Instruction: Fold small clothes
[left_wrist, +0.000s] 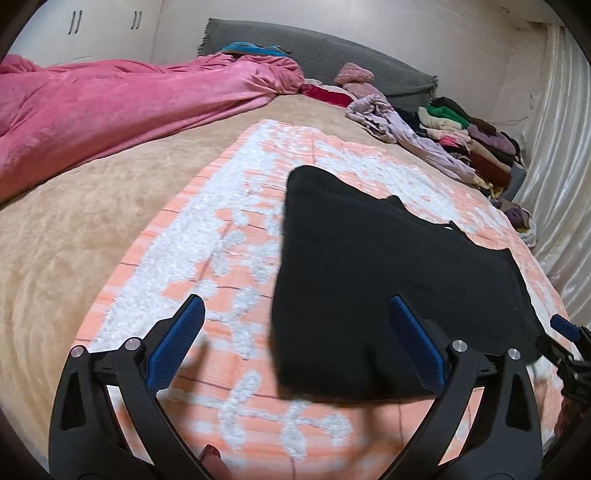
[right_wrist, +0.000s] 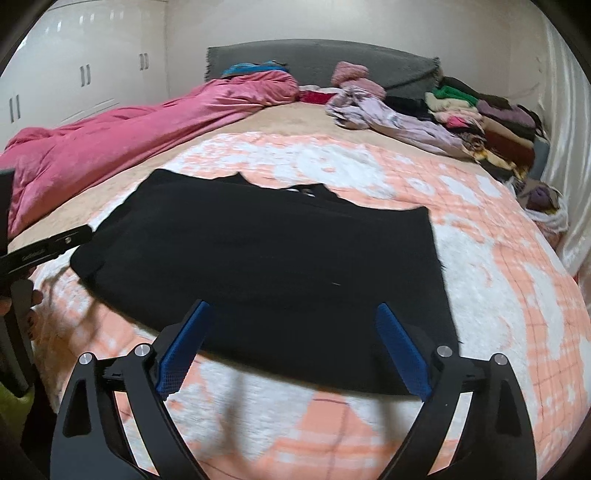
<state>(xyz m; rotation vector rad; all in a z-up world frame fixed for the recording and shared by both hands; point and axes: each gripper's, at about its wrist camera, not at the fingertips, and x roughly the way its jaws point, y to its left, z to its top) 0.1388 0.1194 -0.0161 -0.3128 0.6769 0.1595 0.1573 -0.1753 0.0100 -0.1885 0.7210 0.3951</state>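
A black garment (left_wrist: 388, 280) lies flat on an orange-and-white patterned blanket (left_wrist: 207, 236) on the bed. It also shows in the right wrist view (right_wrist: 266, 251), spread wide with its neckline at the far edge. My left gripper (left_wrist: 295, 306) is open and empty, hovering above the garment's near left edge. My right gripper (right_wrist: 293, 310) is open and empty, just above the garment's near hem. The right gripper's blue fingertip (left_wrist: 565, 326) shows at the right edge of the left wrist view.
A pink duvet (left_wrist: 110, 110) lies bunched along the far left. A crumpled lilac cloth (right_wrist: 388, 118) and a pile of several folded clothes (right_wrist: 491, 122) sit at the far right by a grey headboard (right_wrist: 314, 62). White curtains hang on the right.
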